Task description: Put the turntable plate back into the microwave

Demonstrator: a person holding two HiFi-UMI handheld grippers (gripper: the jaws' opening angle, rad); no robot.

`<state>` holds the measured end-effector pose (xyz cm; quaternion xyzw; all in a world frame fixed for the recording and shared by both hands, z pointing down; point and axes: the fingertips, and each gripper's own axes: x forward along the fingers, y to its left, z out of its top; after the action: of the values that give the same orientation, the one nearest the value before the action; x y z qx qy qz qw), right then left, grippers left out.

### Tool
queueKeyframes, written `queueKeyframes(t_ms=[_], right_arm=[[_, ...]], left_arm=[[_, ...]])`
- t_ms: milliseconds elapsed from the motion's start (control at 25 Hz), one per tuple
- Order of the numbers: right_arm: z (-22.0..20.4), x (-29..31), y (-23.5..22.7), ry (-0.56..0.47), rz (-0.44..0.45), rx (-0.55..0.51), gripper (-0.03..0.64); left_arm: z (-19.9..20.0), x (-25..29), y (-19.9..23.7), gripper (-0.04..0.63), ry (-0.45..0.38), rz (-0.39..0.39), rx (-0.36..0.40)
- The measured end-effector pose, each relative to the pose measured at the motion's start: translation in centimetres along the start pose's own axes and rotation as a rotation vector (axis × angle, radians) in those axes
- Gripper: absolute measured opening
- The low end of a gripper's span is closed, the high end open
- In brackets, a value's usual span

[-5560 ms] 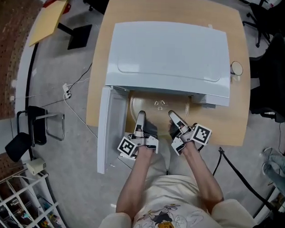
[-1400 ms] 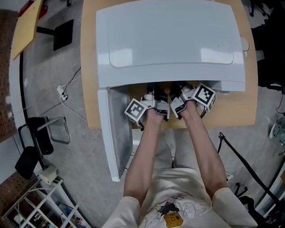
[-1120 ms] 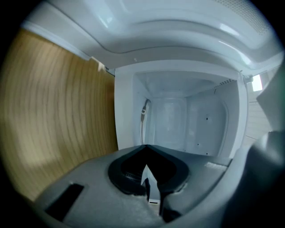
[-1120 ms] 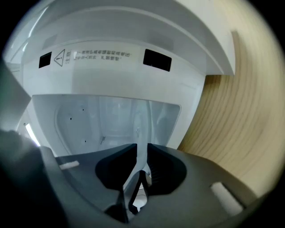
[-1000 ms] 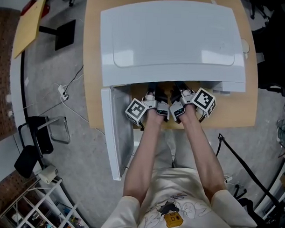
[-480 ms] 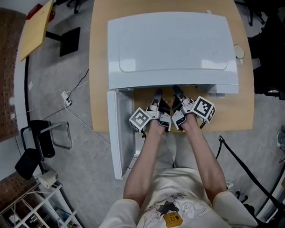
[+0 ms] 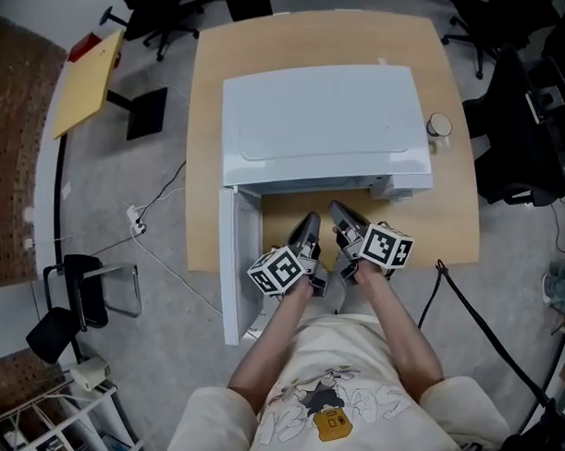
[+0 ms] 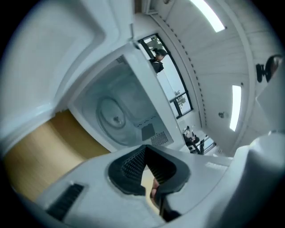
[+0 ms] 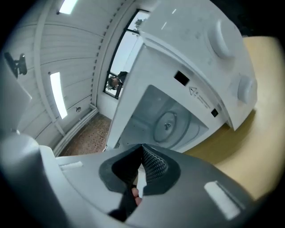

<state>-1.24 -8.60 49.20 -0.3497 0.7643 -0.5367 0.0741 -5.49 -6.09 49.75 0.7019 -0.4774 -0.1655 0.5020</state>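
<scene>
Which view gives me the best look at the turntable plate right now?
The left gripper view: the turntable plate lies inside the open microwave, whole outline visible. The right gripper view shows it smaller. The head view hides it under the microwave's top.

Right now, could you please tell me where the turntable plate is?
The turntable plate sits on the floor of the open microwave cavity, visible in both gripper views; the head view hides it beneath the microwave's top.
</scene>
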Motion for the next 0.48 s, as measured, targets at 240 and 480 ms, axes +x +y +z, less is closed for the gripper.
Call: queueKeyframes(t_ms=[240, 480], right_arm=[[-1.0, -2.4, 2.1, 0.052, -0.086, -0.323, 0.006], [-2.2, -2.5, 2.4, 0.116, -0.166, -0.525, 0.006]], left_arm=[[-1.7, -2.4, -4.2, -0.002, 0.102, 0.046, 0.428], [-1.7, -2.7, -3.1, -0.002, 0.111, 0.099, 0.43]])
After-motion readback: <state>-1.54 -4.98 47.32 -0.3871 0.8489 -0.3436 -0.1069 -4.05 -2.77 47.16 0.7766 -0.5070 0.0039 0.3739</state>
